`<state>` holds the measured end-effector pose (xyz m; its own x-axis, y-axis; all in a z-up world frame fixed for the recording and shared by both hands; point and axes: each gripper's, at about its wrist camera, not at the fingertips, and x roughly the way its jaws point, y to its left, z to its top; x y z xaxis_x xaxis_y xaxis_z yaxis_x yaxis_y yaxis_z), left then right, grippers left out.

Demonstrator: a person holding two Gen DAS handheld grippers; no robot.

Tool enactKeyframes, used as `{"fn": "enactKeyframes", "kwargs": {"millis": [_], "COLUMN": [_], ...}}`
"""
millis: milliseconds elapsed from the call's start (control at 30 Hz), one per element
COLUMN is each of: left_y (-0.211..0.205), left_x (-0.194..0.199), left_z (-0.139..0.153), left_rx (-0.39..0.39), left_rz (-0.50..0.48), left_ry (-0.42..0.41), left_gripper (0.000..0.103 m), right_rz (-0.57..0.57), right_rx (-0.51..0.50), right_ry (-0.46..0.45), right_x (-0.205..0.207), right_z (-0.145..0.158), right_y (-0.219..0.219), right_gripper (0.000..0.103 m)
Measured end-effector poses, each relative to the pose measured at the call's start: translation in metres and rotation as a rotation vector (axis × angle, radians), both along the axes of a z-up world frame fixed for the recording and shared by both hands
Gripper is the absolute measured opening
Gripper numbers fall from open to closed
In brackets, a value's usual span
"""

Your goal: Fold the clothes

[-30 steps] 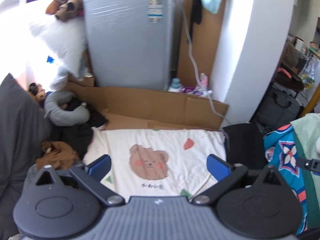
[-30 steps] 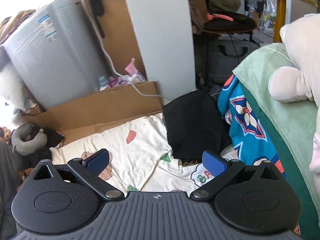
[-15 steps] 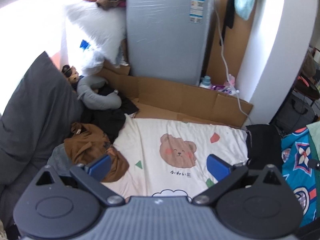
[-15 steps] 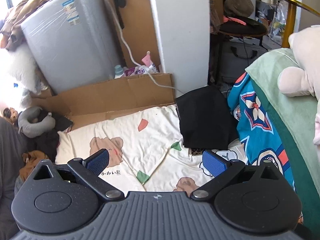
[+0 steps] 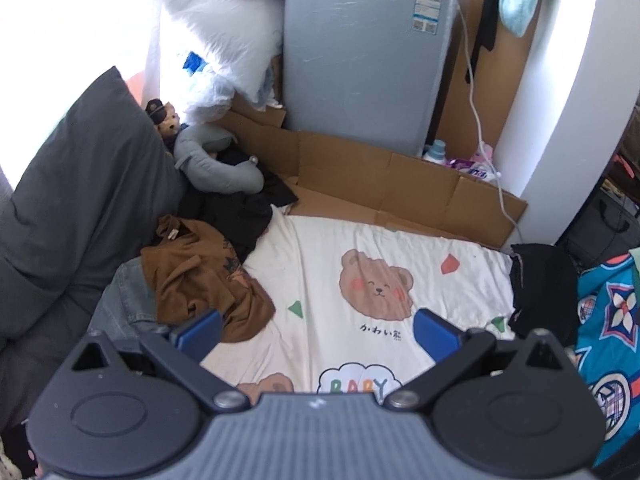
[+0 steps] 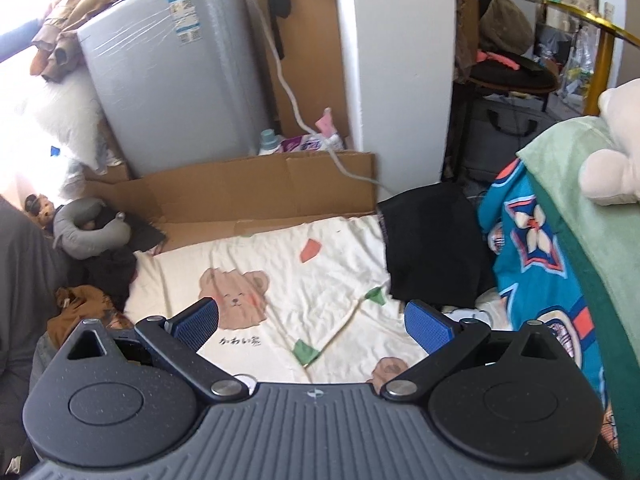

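Note:
A crumpled brown garment [image 5: 196,280] lies on denim jeans [image 5: 120,300] at the left edge of a cream bear-print sheet [image 5: 360,264], beside a heap of black clothes [image 5: 236,208]. A folded black garment [image 5: 540,280] rests at the sheet's right edge, also seen as the black garment [image 6: 432,248] in the right wrist view. My left gripper [image 5: 316,330] hovers open above the sheet, its left pad close over the brown garment. My right gripper [image 6: 314,322] is open too, empty, above the sheet [image 6: 304,280]; the brown garment [image 6: 80,304] sits far left there.
A grey washing machine [image 5: 360,52] and flattened cardboard [image 5: 380,184] stand behind the sheet. A dark grey pillow [image 5: 80,184] and grey neck pillow [image 5: 216,164] are at left. A blue patterned blanket [image 6: 536,248] and green bedding [image 6: 580,200] rise at right. A white cable [image 6: 316,132] crosses the cardboard.
Both grippers have pulled back and up, showing more of the sheet. The left view has swung leftward, bringing the brown garment and jeans under its left pad. Both stayed open.

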<state>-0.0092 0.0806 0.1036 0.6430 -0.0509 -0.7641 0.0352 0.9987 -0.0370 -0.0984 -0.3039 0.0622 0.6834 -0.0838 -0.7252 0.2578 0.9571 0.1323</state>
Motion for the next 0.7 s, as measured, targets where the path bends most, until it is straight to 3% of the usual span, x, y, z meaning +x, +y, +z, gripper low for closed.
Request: {"fn": "enactKeyframes", "kwargs": {"millis": [400, 700], "left_y": [-0.023, -0.053], "left_x": [-0.009, -0.012], "left_z": [-0.038, -0.071], "left_rx": [0.012, 0.013], "left_rz": [0.0, -0.008], "left_ry": [0.01, 0.033], "left_gripper": [0.103, 0.103], "right_rz": [0.112, 0.107], "right_rx": [0.02, 0.002], "right_ry": [0.008, 0.029], "right_x": [0.001, -0.002], "right_z": [-0.048, -0.086], "right_y": [0.016, 0.008], "right_gripper": [0.102, 0.102]}}
